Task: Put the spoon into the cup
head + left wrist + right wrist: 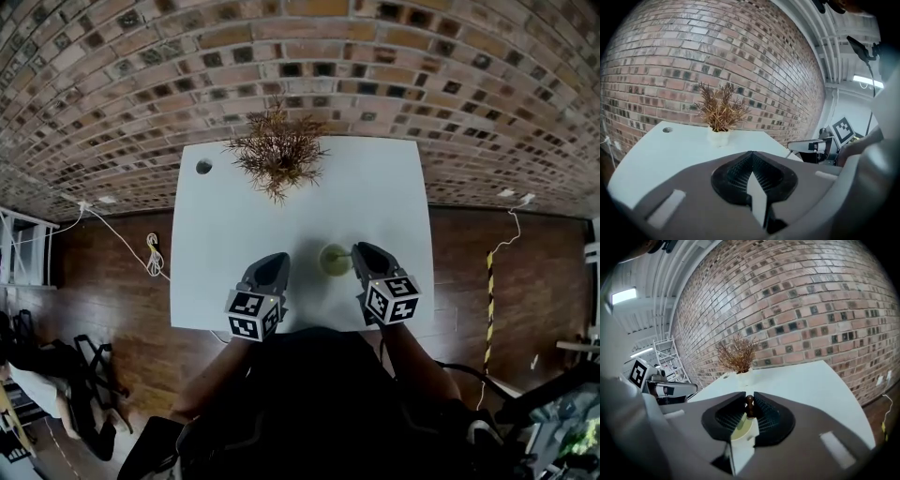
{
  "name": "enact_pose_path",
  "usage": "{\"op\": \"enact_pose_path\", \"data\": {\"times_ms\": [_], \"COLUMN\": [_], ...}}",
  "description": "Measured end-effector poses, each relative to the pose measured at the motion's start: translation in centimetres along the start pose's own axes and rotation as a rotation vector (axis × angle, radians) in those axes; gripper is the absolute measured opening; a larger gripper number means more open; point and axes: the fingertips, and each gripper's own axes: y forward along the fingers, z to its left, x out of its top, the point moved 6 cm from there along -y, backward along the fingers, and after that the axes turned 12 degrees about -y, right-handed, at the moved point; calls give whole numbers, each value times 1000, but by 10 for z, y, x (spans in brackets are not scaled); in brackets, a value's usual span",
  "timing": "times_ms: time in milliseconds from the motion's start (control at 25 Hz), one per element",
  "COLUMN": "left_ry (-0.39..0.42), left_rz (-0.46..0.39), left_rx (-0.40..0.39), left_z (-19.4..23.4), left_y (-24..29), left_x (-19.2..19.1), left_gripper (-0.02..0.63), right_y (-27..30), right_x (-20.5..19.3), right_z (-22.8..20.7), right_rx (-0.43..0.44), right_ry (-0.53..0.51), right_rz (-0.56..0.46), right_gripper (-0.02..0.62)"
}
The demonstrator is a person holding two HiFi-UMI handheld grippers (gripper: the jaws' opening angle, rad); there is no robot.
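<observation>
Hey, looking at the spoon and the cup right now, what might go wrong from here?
1. The right gripper pinches the spoon only at the brown end of its handle, so it could swivel or slip out.
2. The cup stands loose on the white table. The left gripper is shut and apart from it, so a sideways nudge from the spoon could tip or slide the cup.

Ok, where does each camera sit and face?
Head view: on the person's head, facing steeply down at the white rectangular table; left gripper, right gripper, forearms, torso show.
Left gripper view: on that gripper, facing the brick wall along shut, empty jaws.
Right gripper view: likewise, jaws pinching the brown-handled spoon at the pale green cup.
All share the dried brown potted plant.
</observation>
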Motion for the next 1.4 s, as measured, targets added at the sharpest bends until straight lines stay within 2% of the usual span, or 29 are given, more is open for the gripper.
{"op": "enact_pose_path", "data": {"times_ms": [520, 720, 1000, 1040, 1160, 1400], "left_ry": [22, 9, 17, 14, 10, -4], "left_rz": [88, 63, 53, 49, 38, -18], "left_rx": [20, 1, 17, 18, 30, 54], "left_z": [-1, -3, -11, -11, -13, -17], "left_y": [15, 13, 7, 5, -2, -25], "left_x": [-34, -35, -37, -37, -36, -29], "left_gripper": [-6, -6, -6, -6, -6, -6], "right_y": [14, 17, 19, 20, 17, -4], "right_x": [-25, -24, -28, -27, -23, -7], "right_z": [0, 0, 0, 1, 2, -6], "right_rx": [12, 11, 27, 32, 35, 72], "right_ry": [-15, 12, -65, -83, -117, -113], "right_rz": [69, 85, 104, 101, 79, -32], "right_gripper": [58, 60, 66, 69, 168, 179]}}
